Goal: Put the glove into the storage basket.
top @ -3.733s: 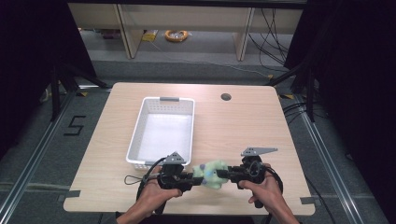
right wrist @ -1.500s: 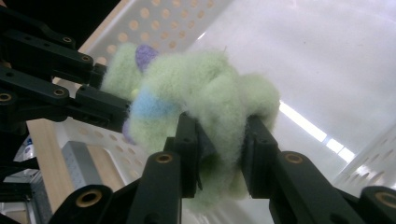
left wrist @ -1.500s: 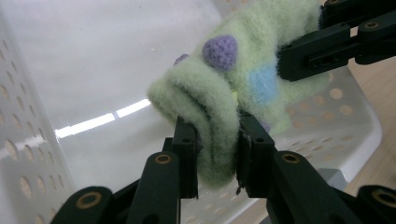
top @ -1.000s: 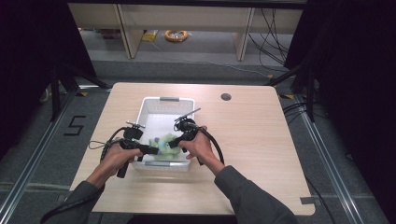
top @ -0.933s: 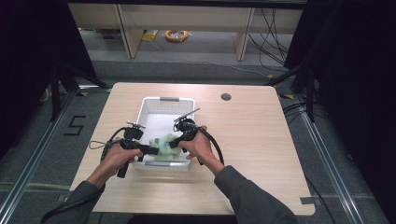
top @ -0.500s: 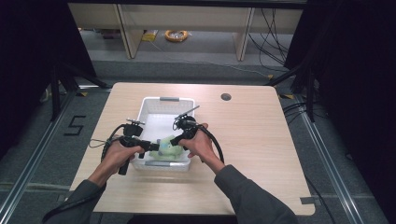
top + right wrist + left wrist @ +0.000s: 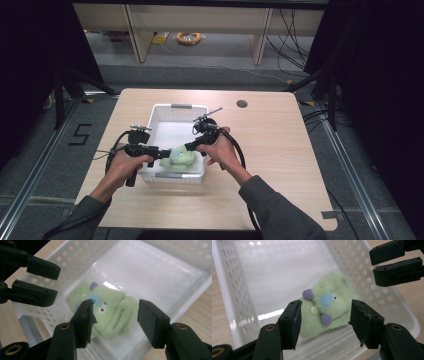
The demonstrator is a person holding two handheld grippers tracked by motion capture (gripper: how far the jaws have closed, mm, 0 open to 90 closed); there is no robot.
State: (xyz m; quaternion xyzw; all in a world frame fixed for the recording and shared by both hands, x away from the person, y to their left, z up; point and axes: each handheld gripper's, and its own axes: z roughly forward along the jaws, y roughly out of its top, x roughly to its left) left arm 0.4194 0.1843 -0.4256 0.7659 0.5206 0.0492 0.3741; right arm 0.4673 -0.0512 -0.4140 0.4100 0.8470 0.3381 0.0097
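A pale green plush toy [image 7: 179, 158] with purple pom-poms, a blue patch and a small button lies on the floor of a white perforated basket [image 7: 172, 106], near its front wall. It shows large in the left gripper view [image 7: 329, 308] and the right gripper view [image 7: 110, 312]. My left gripper [image 7: 163, 152] hovers open just left of the toy, jaws apart with the toy below them [image 7: 324, 320]. From the right, my right gripper [image 7: 190, 147] stands open over the toy [image 7: 113, 320]. Neither gripper holds anything.
The basket sits on a light wooden table [image 7: 280, 150], left of its middle. A small dark round hole [image 7: 242, 104] marks the table's far side. Metal rails and cables lie on the floor around the table.
Both grippers carried the toy from the table's front edge into the basket. In the last half second they let go, and the toy now lies on the basket floor.
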